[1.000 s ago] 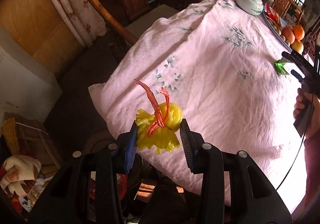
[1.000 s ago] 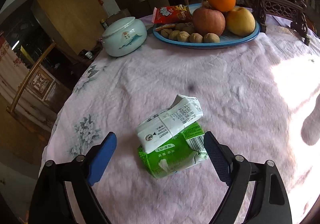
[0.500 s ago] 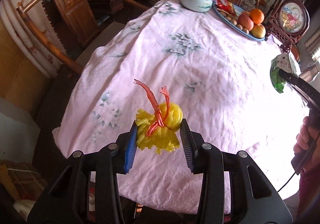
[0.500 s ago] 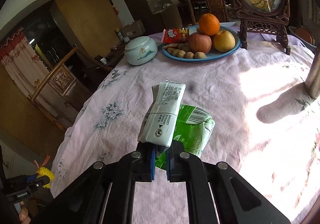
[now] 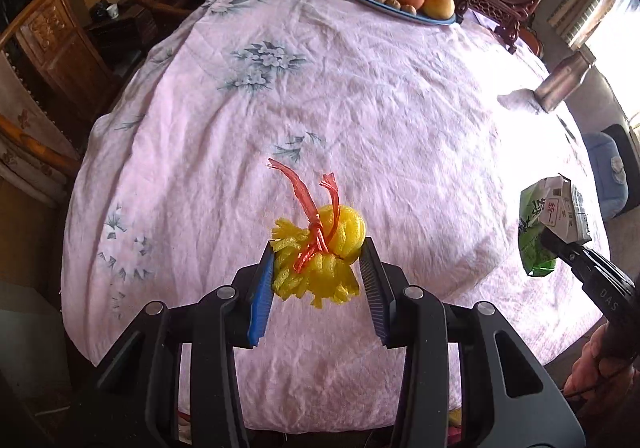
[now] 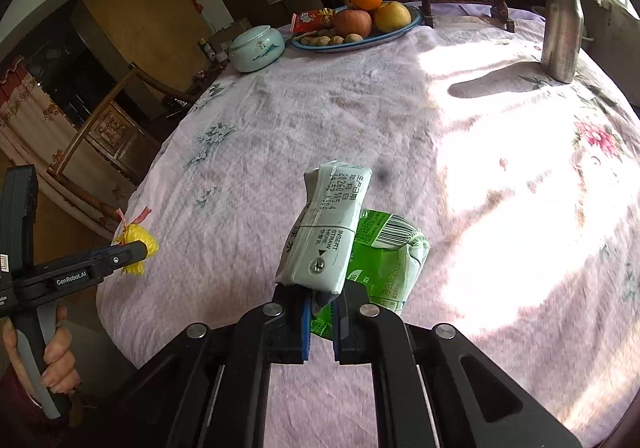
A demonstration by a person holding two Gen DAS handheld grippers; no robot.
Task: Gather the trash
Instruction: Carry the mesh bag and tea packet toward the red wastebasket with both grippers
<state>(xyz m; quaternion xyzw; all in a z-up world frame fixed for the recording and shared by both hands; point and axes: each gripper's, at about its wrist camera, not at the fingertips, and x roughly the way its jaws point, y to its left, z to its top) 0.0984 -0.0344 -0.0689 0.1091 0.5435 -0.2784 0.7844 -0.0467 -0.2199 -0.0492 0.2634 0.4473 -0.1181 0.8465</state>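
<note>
- Nearest us, our right gripper (image 6: pixel 320 298) is now pinched nearly closed on the crushed drink carton (image 6: pixel 352 240). A second ago its jaws stood wide apart around the carton as it lay on the pink tablecloth (image 6: pixel 280 119); half a second ago they had closed and lifted it, and it now hangs clear of the cloth, nearer us than the fruit plate.
- Our left gripper (image 5: pixel 316 272) stays part-closed on the yellow foam net (image 5: pixel 320 248), tied with a red strip, as in both earlier views. It hangs over the table edge farthest from the fruit plate.
- We judge both pieces of trash collected and ready to be carried off; no bin shows clearly in either view, so we cannot tell where they go.
- No other trash shows on the cloth between us and the fruit plate.
- At the far side, the blue fruit plate (image 6: pixel 384 37) holds an orange, an apple, a yellowish fruit, walnuts and a red snack packet.
- Just left of the fruit plate stands the lidded ceramic jar (image 6: pixel 258 49); its contents are hidden.
- Well right of the fruit plate stands a steel bottle (image 6: pixel 562 23), capped.
</note>
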